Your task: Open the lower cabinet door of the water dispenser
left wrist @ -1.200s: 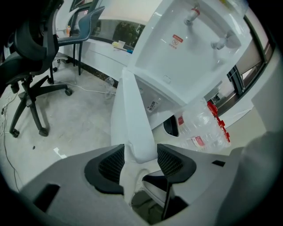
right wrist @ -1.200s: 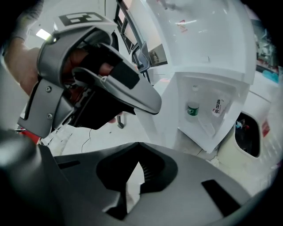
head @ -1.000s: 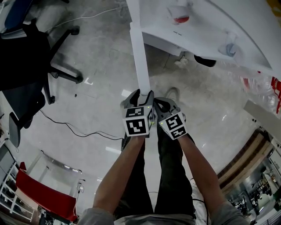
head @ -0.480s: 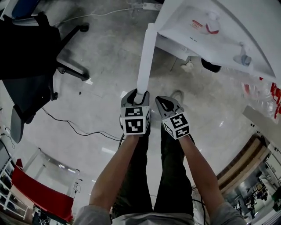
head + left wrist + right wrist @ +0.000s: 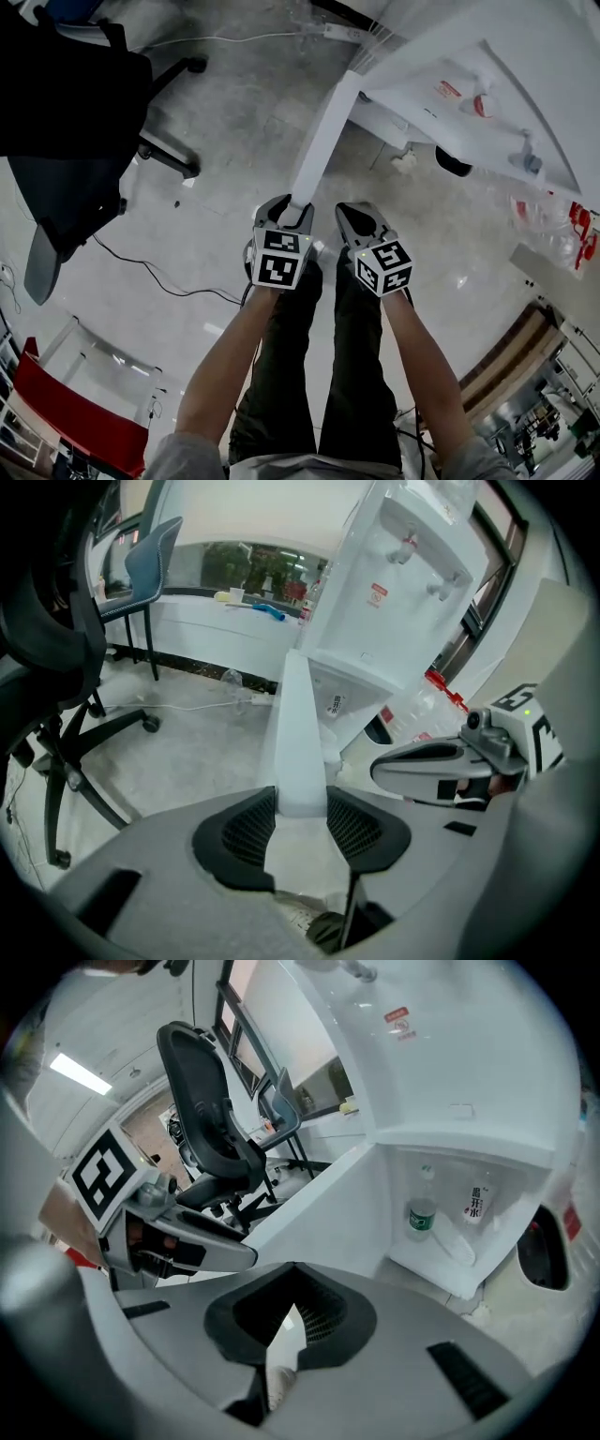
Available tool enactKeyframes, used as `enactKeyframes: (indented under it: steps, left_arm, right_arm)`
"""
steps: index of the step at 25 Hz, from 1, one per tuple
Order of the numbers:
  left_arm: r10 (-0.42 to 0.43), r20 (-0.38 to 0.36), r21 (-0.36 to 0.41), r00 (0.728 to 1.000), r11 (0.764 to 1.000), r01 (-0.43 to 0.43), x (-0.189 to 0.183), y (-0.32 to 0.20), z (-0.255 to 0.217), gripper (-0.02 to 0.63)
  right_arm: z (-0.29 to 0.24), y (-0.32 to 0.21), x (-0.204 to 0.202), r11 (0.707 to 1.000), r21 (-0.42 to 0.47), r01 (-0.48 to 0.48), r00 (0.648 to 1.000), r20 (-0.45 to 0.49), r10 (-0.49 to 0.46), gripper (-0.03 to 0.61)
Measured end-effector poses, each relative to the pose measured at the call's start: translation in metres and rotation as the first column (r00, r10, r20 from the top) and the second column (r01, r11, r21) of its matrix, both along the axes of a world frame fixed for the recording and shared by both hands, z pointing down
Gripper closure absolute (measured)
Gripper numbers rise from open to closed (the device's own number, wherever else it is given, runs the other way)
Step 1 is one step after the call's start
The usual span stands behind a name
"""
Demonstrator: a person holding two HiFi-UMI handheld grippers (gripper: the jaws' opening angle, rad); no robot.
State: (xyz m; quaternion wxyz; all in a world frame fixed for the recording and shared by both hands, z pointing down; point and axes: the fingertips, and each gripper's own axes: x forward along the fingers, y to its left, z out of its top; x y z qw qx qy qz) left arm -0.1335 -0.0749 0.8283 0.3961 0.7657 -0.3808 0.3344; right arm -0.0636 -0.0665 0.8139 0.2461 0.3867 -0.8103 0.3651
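The lower cabinet door [image 5: 322,141] stands swung wide out from the water dispenser [image 5: 487,84], its free edge reaching away from the dispenser's foot over the floor [image 5: 225,187]. The left tongs [image 5: 302,808] are clamped on that free edge, pads pressing both faces. The right tongs [image 5: 295,1312] hang just beside them, facing the dispenser's open compartment, jaws together on nothing. Inside that compartment stands a green-labelled bottle [image 5: 422,1215]. A black office chair [image 5: 75,103] sits well away from the dispenser
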Motion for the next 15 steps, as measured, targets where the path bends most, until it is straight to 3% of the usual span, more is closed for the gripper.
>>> enactKeyframes:
  steps: [8,15]
  left_arm:
    - [0.141,-0.001,0.049,0.990,0.989,-0.140,-0.037,-0.021,0.001,0.440]
    - [0.257,-0.014,0.104,0.966,0.961,-0.254,-0.067,-0.041,0.002,0.442]
  right_arm:
    - [-0.003,-0.028,-0.020,1.000,-0.015,-0.013,0.998,0.063,0.014,0.569]
    - [-0.008,-0.062,-0.039,0.999,-0.024,0.023,0.993,0.119,-0.020,0.569]
